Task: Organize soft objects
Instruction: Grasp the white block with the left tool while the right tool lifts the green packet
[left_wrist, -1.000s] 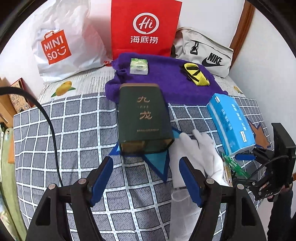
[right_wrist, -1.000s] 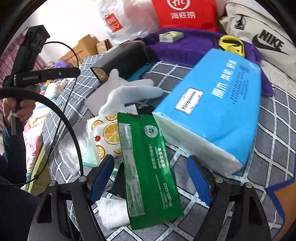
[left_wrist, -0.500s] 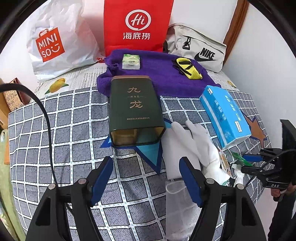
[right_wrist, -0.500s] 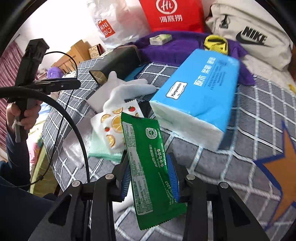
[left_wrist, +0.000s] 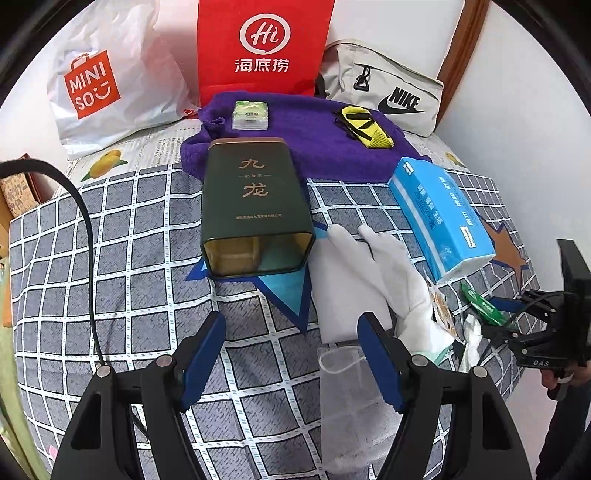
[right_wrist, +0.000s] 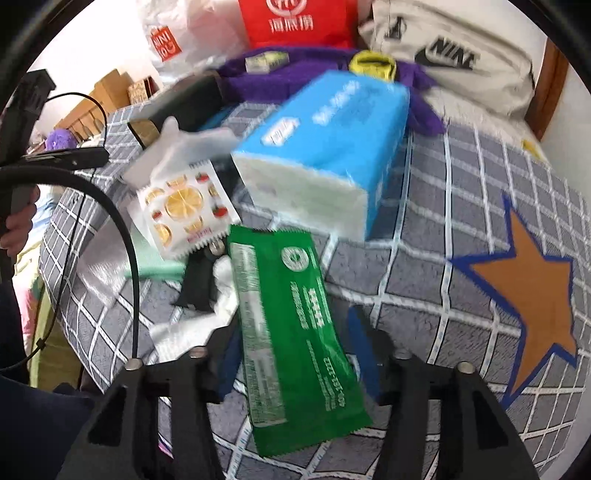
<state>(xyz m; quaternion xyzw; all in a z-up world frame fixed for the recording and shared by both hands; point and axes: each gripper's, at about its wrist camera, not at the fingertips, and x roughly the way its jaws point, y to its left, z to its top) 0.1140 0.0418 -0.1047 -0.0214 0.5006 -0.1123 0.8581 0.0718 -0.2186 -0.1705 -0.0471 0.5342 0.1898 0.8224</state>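
Green sachet (right_wrist: 295, 325) lies lengthwise between my right gripper (right_wrist: 295, 354) fingers, out over the checked blanket (right_wrist: 461, 229) just in front of the blue tissue pack (right_wrist: 325, 147). Those jaws are opening; the view is blurred and the sachet hides both pads, so I cannot tell whether they press on it. My left gripper (left_wrist: 291, 358) hangs with its jaws apart and nothing between them, above the blanket short of the open green tin (left_wrist: 255, 206).

I judge the sachet light, limp and slick: foil film that will bow and slide if pinched at one end, so I would take it across its middle, on the flat faces. The tissue pack is soft and squashy but bulky; its narrow sides look the best place to hold. The white glove (left_wrist: 399, 280) and the fruit-print sachet (right_wrist: 184, 210) beside it are floppy and would want a pinch on a bunched fold or a sealed edge.

Counted: one green sachet, one fruit-print sachet, one tissue pack, one white glove that I can make out, one tin, one purple towel (left_wrist: 310, 140) carrying one small pack (left_wrist: 250, 115) and one yellow item (left_wrist: 367, 127), and three bags along the wall.
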